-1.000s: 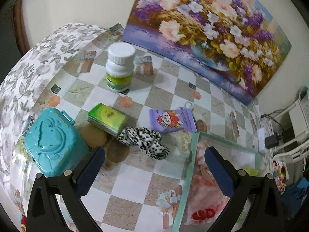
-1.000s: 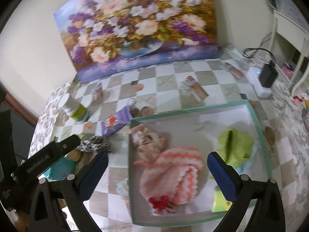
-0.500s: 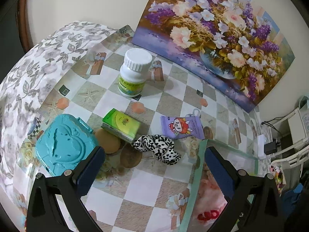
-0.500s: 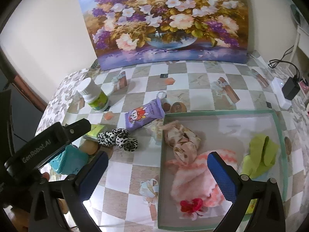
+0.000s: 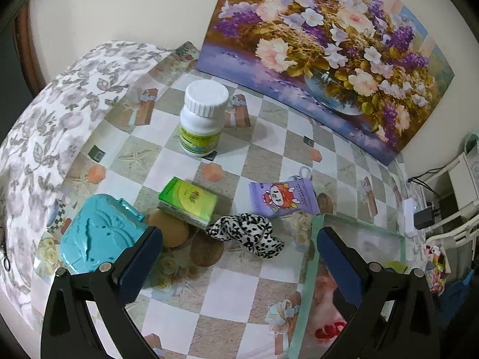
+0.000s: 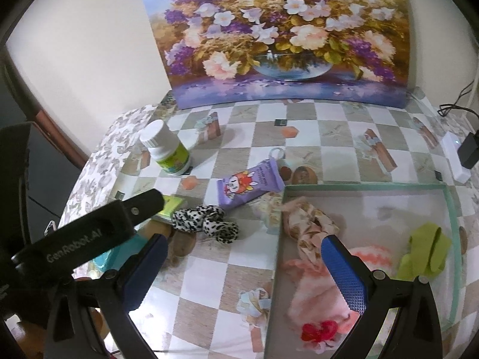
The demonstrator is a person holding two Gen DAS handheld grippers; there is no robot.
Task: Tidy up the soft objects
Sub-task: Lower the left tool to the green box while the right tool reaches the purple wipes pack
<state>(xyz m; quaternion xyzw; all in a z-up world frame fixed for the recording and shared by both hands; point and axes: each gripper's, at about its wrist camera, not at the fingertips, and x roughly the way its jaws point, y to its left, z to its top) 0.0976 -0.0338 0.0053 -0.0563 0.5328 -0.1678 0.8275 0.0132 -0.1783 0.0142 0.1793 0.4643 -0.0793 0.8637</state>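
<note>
A black-and-white spotted fabric band [image 5: 246,233] [image 6: 206,223] lies on the checked tablecloth, left of a green-rimmed tray [image 6: 452,218] [image 5: 311,272]. In the tray lie a beige floral fabric piece [image 6: 308,227], a pink knitted piece [image 6: 323,287] with a red bow, and a green cloth [image 6: 425,251]. A purple cartoon pouch [image 5: 283,199] [image 6: 250,187] lies behind the band. My left gripper [image 5: 239,251] is open and empty just in front of the band. My right gripper [image 6: 242,257] is open and empty over the tray's left rim.
A white pill bottle [image 5: 203,118] [image 6: 164,148] stands at the back. A green packet [image 5: 187,202], a teal heart box [image 5: 98,239] and brown round objects [image 5: 206,249] lie left of the band. A flower painting [image 6: 284,36] leans on the wall. A charger [image 6: 468,152] sits far right.
Both grippers have drawn back and swung left, so the band, pouch and bottle now sit nearer the middle of each view. Nothing on the table has moved.
</note>
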